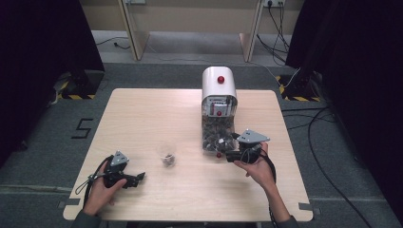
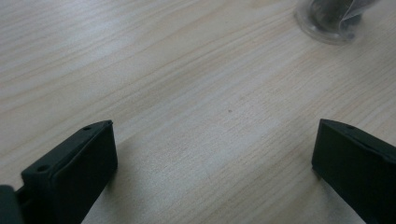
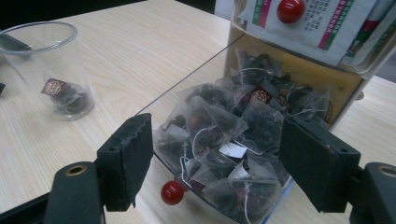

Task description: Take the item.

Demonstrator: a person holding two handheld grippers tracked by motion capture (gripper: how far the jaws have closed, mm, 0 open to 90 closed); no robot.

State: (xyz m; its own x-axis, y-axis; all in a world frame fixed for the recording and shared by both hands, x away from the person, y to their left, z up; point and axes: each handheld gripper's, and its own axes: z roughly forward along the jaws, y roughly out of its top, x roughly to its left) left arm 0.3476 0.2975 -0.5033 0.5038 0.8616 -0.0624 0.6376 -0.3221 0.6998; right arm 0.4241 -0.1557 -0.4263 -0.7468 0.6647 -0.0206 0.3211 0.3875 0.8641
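Here the table [image 1: 157, 114] carries a white dispenser [image 1: 218, 83] with a clear drawer [image 3: 196, 74] pulled out toward me, heaped with tea bags [image 3: 219, 135]. That heap lies straight ahead of my right gripper [image 3: 215, 161], between its jaws, which stand wide and press on nothing. The drawer's long axis runs away from me toward the dispenser. My right hand [image 1: 256, 168] is much the nearer one, held level and aimed at the drawer's front. The cup [image 1: 167, 154], one bag already inside, stands between my hands. My left gripper [image 2: 212, 156] rests low over bare wood, jaws wide and empty.
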